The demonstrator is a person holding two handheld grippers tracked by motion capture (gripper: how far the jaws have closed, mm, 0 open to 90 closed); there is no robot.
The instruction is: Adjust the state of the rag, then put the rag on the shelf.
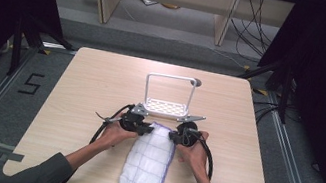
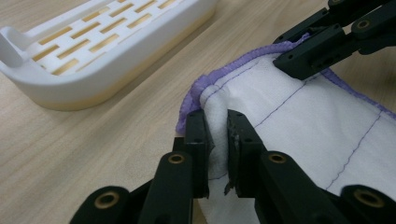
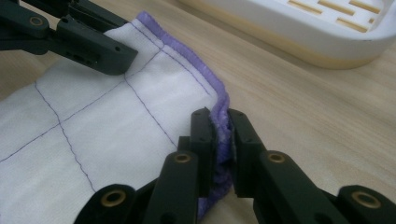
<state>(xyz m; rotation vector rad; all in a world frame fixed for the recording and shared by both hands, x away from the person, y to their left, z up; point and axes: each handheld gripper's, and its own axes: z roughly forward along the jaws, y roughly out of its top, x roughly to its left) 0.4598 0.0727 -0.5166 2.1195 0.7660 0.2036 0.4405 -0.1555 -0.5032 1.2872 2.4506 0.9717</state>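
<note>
A white cloth (image 1: pixel 148 162) with thin purple grid lines and a purple hem lies lengthwise on the table, reaching toward the front edge. My left gripper (image 1: pixel 145 129) is shut on the cloth's far left corner; in the left gripper view the fabric (image 2: pixel 299 126) bunches between the jaws of this gripper (image 2: pixel 218 122). My right gripper (image 1: pixel 174 136) is shut on the far right corner, and the purple hem (image 3: pixel 211 81) is pinched in that gripper (image 3: pixel 220 120). Just beyond the cloth stands a white rack (image 1: pixel 167 106) with a slotted base and a tall hoop handle.
The wooden table (image 1: pixel 97 80) has bare room to the left, right and behind the rack. The rack's slotted tray (image 2: pixel 93 42) lies close to both grippers (image 3: pixel 336 32). Beyond the table are shelf legs and cables on the floor.
</note>
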